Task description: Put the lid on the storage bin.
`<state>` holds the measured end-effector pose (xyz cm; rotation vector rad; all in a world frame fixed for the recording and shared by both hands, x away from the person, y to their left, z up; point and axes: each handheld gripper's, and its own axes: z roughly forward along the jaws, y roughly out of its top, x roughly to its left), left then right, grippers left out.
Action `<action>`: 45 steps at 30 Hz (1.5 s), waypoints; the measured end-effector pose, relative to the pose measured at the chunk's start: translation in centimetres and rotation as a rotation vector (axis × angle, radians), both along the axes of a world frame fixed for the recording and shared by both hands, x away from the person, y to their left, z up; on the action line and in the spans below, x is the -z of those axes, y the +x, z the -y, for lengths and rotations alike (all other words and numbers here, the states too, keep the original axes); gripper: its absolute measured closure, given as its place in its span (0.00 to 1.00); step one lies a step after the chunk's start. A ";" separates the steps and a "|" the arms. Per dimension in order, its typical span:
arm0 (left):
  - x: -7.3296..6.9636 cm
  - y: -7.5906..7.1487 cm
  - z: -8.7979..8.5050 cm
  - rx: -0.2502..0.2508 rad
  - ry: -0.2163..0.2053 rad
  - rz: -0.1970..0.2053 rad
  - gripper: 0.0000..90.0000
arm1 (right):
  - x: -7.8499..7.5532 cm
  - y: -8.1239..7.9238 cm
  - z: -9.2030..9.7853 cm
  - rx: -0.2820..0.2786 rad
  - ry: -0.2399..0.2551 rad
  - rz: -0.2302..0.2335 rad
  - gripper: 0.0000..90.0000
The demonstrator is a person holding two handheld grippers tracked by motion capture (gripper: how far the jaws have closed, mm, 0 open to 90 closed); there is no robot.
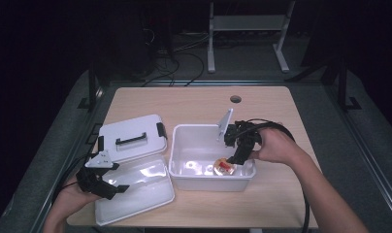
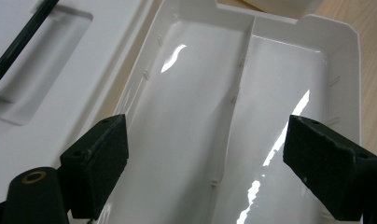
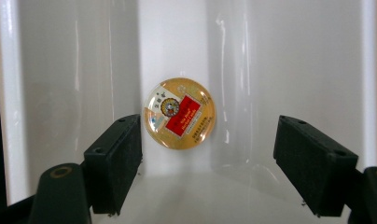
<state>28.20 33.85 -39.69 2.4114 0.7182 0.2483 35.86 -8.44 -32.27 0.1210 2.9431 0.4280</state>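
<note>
Right gripper point(image 3: 207, 163): jaws spread wide, holding nothing, reaching down into the white bin point(image 1: 182, 167) near its front right corner.
Round tin point(image 3: 179, 113): a small gold disc with a red label, lying flat on the bin floor, straight ahead of the right gripper's pads point(image 3: 115, 161) and nearer the left pad than the right; apart from both.
Axis: the tin is round, so no long side to line up with; the jaws only need to centre on it.
Left gripper point(image 2: 205, 158): jaws also wide apart and empty, hovering over the shallow divided tray point(image 2: 270, 42) at the table's front left.
Nearer hand: the right, by far; in the high view the tin point(image 1: 224, 166) sits just under the right gripper point(image 1: 238, 158), well apart from the left gripper point(image 1: 103, 183).
Beyond: the white lid point(image 1: 131, 137) with a black handle lies behind the tray.
</note>
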 end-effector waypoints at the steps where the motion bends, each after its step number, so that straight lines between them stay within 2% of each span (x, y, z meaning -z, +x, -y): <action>1: 0.0 0.0 0.1 0.001 0.001 0.000 0.15 | -0.3 0.0 0.2 -0.004 0.005 0.009 0.26; 4: 0.0 0.0 0.2 0.003 0.002 0.001 0.15 | -0.9 -0.3 0.7 0.004 0.005 0.022 0.26; 5: -0.1 0.0 0.3 0.007 0.004 0.002 0.15 | -1.7 -0.6 1.2 0.010 0.016 0.031 0.27; 7: -0.1 0.0 0.3 0.008 0.005 0.004 0.15 | -2.3 -0.8 1.7 0.013 0.024 0.045 0.27; 12: -0.3 0.0 0.4 0.005 0.001 0.012 0.15 | -3.4 -1.3 3.6 0.059 0.032 0.059 0.27; 18: -0.3 0.2 0.7 0.010 0.009 0.011 0.15 | -3.9 -1.9 6.2 0.101 0.050 0.074 0.27; 26: -0.3 0.3 1.2 0.016 0.028 0.011 0.15 | -3.5 -2.5 9.0 0.159 0.056 0.073 0.27; 27: -0.3 0.3 1.3 0.025 0.041 0.008 0.15 | -3.0 -2.9 10.0 0.177 0.062 0.070 0.27; 32: -0.2 0.5 1.7 0.037 0.053 0.003 0.17 | -1.8 -3.5 11.5 0.206 0.073 0.060 0.27; 33: -0.2 0.5 1.8 0.039 0.056 0.000 0.17 | -1.1 -3.8 12.4 0.225 0.077 0.054 0.27; 45: 0.2 0.9 2.7 0.060 0.072 -0.015 0.19 | 3.2 -5.5 15.3 0.318 0.133 0.007 0.27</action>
